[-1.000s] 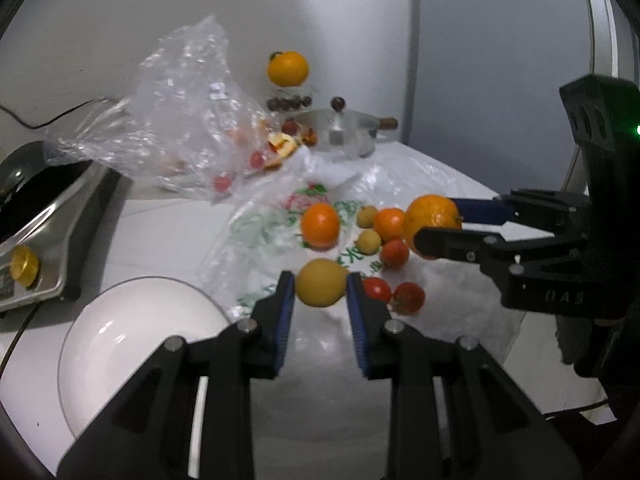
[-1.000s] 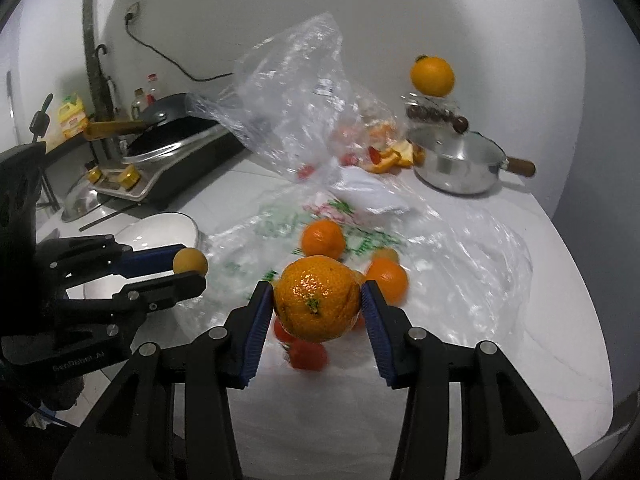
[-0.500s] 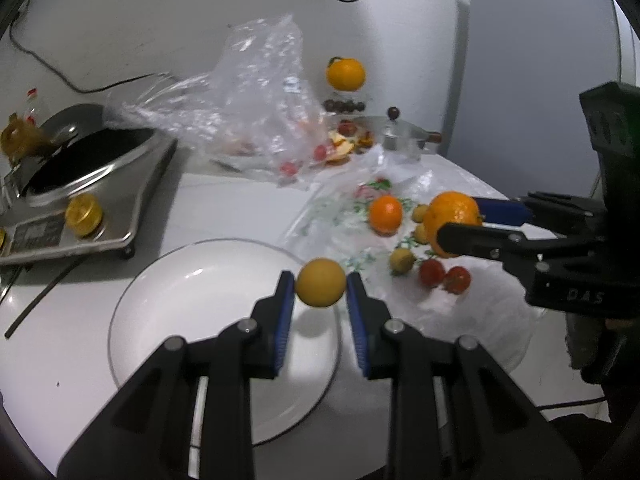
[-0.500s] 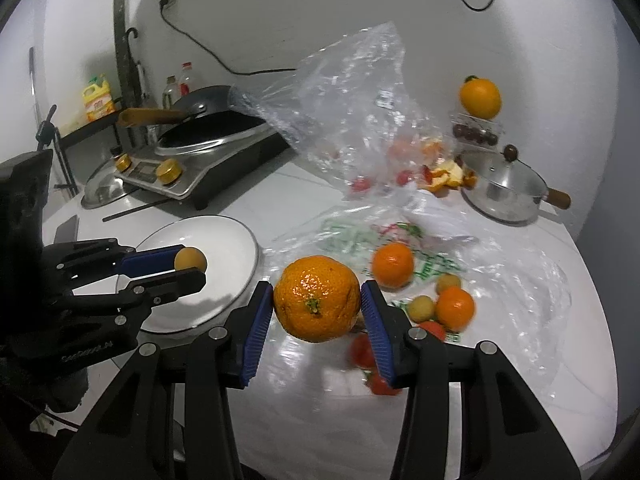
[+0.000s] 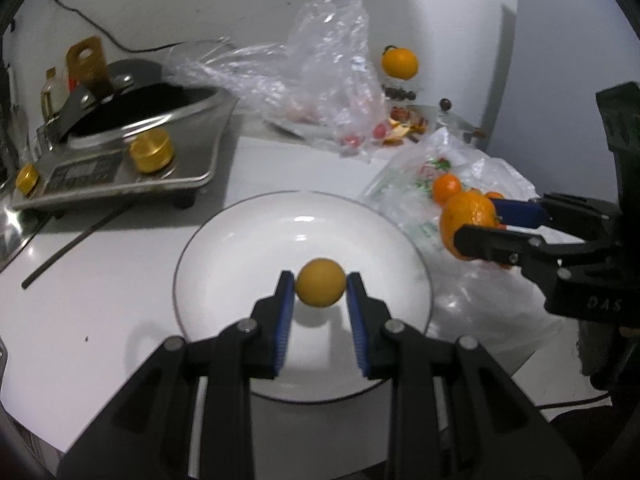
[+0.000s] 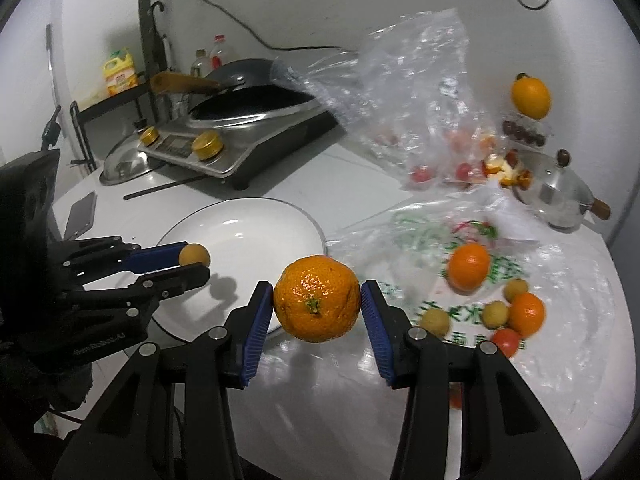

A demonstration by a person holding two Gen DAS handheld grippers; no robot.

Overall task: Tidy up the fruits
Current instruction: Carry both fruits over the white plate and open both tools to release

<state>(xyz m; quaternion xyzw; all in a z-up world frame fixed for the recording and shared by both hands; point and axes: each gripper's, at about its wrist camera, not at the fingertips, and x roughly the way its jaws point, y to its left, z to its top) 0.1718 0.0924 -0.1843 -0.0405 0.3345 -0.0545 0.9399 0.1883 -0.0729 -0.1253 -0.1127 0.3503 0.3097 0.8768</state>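
My left gripper (image 5: pixel 320 289) is shut on a small yellow fruit (image 5: pixel 320 281) and holds it above the middle of the white plate (image 5: pixel 240 236). In the right wrist view the same left gripper (image 6: pixel 195 261) with its yellow fruit (image 6: pixel 194 254) hangs over the plate's (image 6: pixel 248 232) left part. My right gripper (image 6: pixel 317 299) is shut on a large orange mandarin (image 6: pixel 317 298), held in the air just at the plate's near right rim. From the left wrist view that mandarin (image 5: pixel 466 216) sits right of the plate, over the plastic bag.
Loose mandarins, small yellow fruits and tomatoes (image 6: pixel 506 308) lie on a flattened printed plastic bag (image 6: pixel 560 280) to the right. A crumpled clear bag (image 5: pixel 320 76) with fruit scraps, a steel pot (image 6: pixel 560 200) and an induction cooker with a wok (image 5: pixel 132 148) stand behind. A phone (image 6: pixel 80 216) lies left.
Both grippers have swung left with their fruit. The yellow fruit went from beside the plate to over its middle; the mandarin went from above the fruit pile to the plate's rim.
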